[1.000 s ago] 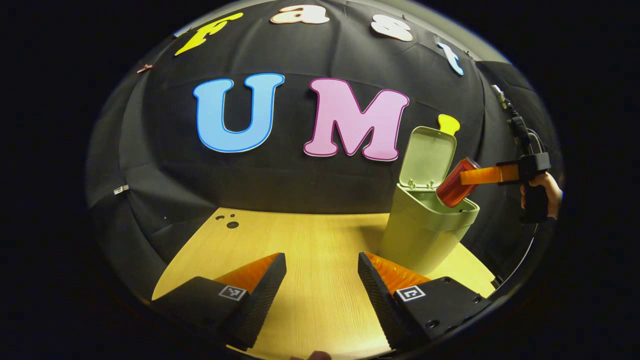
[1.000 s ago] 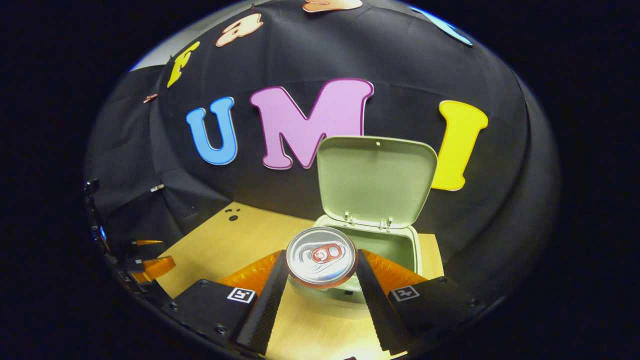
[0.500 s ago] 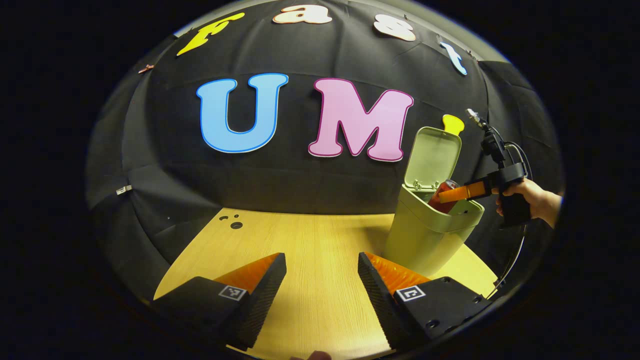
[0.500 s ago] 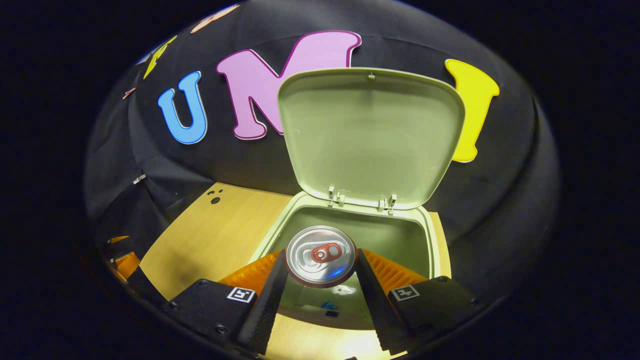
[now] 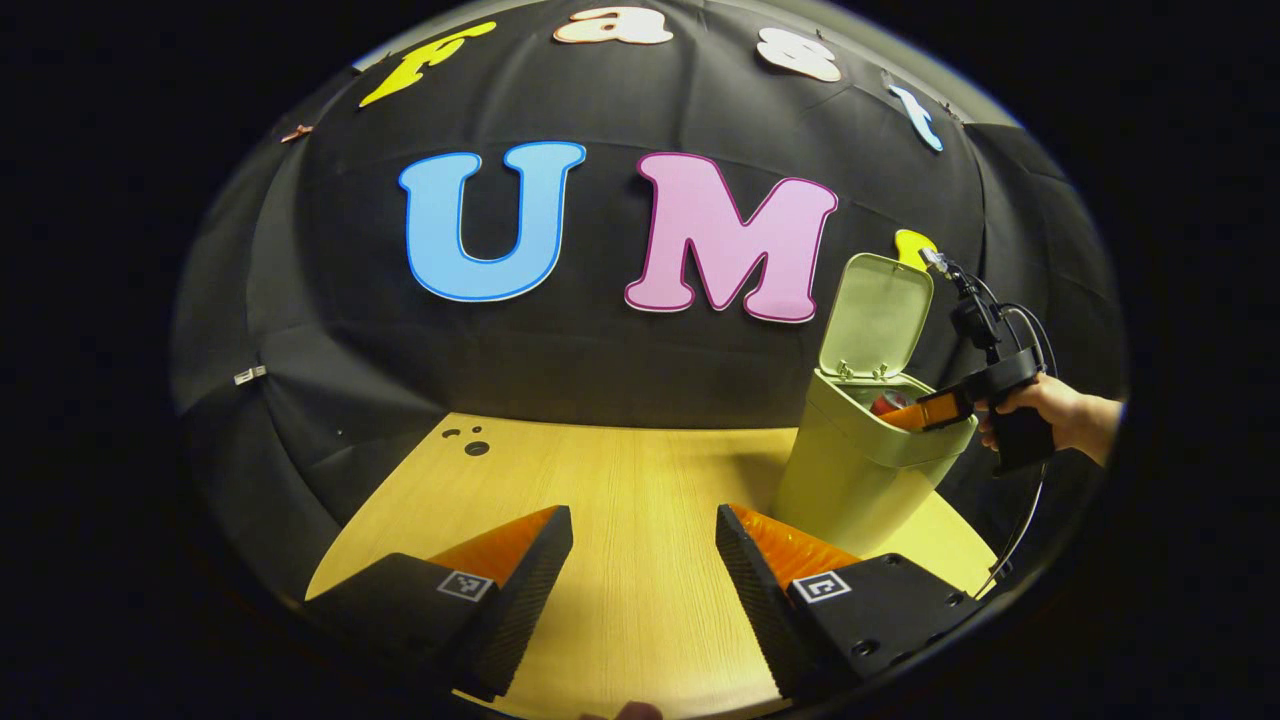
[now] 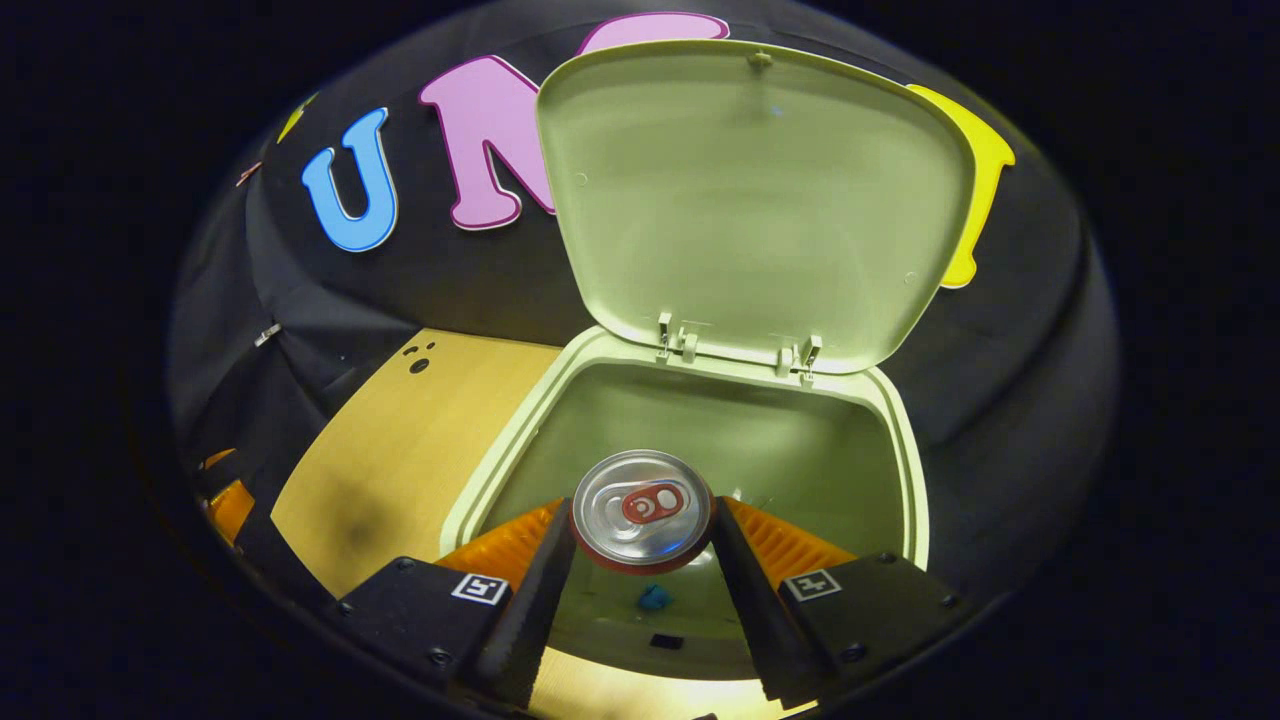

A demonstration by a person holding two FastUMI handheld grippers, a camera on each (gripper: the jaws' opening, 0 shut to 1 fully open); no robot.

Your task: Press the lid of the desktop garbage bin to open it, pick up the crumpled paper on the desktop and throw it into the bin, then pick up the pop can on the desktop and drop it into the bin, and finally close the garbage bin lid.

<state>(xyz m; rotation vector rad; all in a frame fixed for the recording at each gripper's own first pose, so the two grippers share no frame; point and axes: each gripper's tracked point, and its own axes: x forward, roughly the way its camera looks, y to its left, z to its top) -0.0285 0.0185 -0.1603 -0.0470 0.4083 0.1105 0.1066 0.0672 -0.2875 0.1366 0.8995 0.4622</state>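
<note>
I see the table point(image 5: 620, 470) bare under my left gripper point(image 5: 645, 560), whose fingers sit spread apart with nothing between them. The bin point(image 5: 860, 470) stands at the table's far right, its lid point(image 6: 750, 200) tipped up. Since a second ago my right gripper point(image 6: 640, 550) has come down from above the rim into the bin's mouth, pinching the can point(image 6: 640, 505) by both fingers. The left gripper view gives me the hand point(image 5: 1050, 410) on that gripper's handle and the can's red side just inside the rim; the right gripper view gives me the can's silver top over the bin's interior.
</note>
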